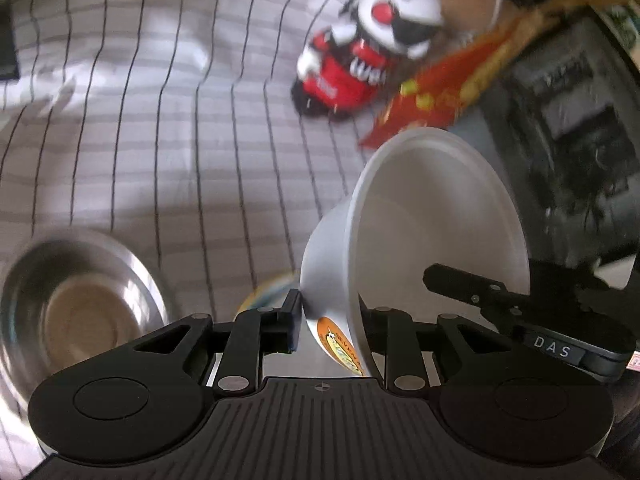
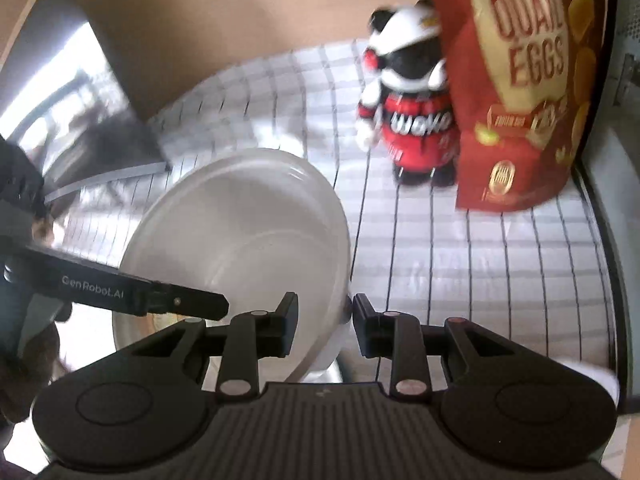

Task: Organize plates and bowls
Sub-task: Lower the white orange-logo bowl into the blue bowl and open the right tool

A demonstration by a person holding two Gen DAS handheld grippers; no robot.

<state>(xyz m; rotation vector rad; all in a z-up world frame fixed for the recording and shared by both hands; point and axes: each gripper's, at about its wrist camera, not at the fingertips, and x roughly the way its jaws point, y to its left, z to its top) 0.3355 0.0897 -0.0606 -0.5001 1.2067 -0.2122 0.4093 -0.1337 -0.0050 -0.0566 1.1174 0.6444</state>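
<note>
While the left wrist view is looking down over the checked cloth (image 1: pixel 160 120) on the counter, the left hand-held gripper (image 1: pixel 332 320) is pinching the near rim of a white bowl (image 1: pixel 432 216), which is hanging tilted on its side above the cloth, with the right tool's finger reaching in at its far edge. A steel bowl (image 1: pixel 76 308) is sitting low on the left, and a plush toy (image 1: pixel 360 64) is standing beyond. In the right wrist view, the right hand-held gripper (image 2: pixel 323 316) is clenching the opposite rim of the same white bowl (image 2: pixel 240 240), close to a red snack bag (image 2: pixel 520 92). With two thin rim grips pulling on one tilted bowl, I judge it could slip or twist free if the hands drift apart, or be swung into the bag.
</note>
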